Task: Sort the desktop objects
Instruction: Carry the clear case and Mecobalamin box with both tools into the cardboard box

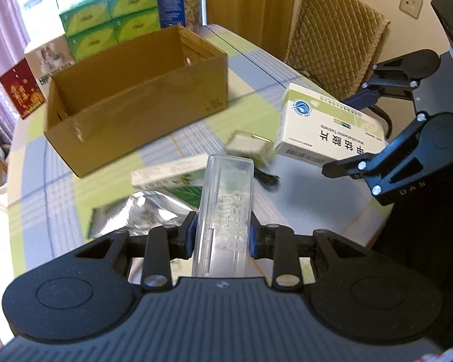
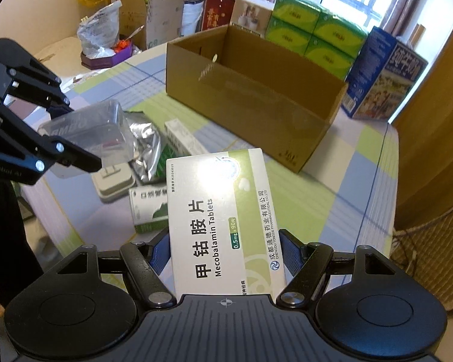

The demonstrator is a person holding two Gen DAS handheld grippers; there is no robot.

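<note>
My left gripper point(image 1: 222, 236) is shut on a clear plastic case point(image 1: 226, 199), held above the checked tablecloth. My right gripper point(image 2: 226, 253) is shut on a white-and-green Mecobalamin tablet box point(image 2: 223, 220), also lifted off the table. Each view shows the other hand's tool: the right gripper point(image 1: 359, 129) with the tablet box point(image 1: 323, 129), and the left gripper point(image 2: 75, 135) with the clear case point(image 2: 87, 132). An open, empty brown cardboard box point(image 1: 142, 114) point(image 2: 247, 111) stands ahead of both. Loose on the table lie a silver foil pouch point(image 1: 145, 211) point(image 2: 145, 147), a green-white carton point(image 1: 172, 175) point(image 2: 149, 208) and a white plug adapter point(image 1: 247, 144) point(image 2: 114, 181).
Green tissue packs point(image 1: 111, 18) point(image 2: 314, 30) and a blue milk carton point(image 2: 383, 75) stand behind the cardboard box. A long white carton point(image 2: 181, 137) lies by the pouch. A quilted chair point(image 1: 332, 39) is beyond the table's edge. Bags and cards point(image 2: 130, 15) crowd the far corner.
</note>
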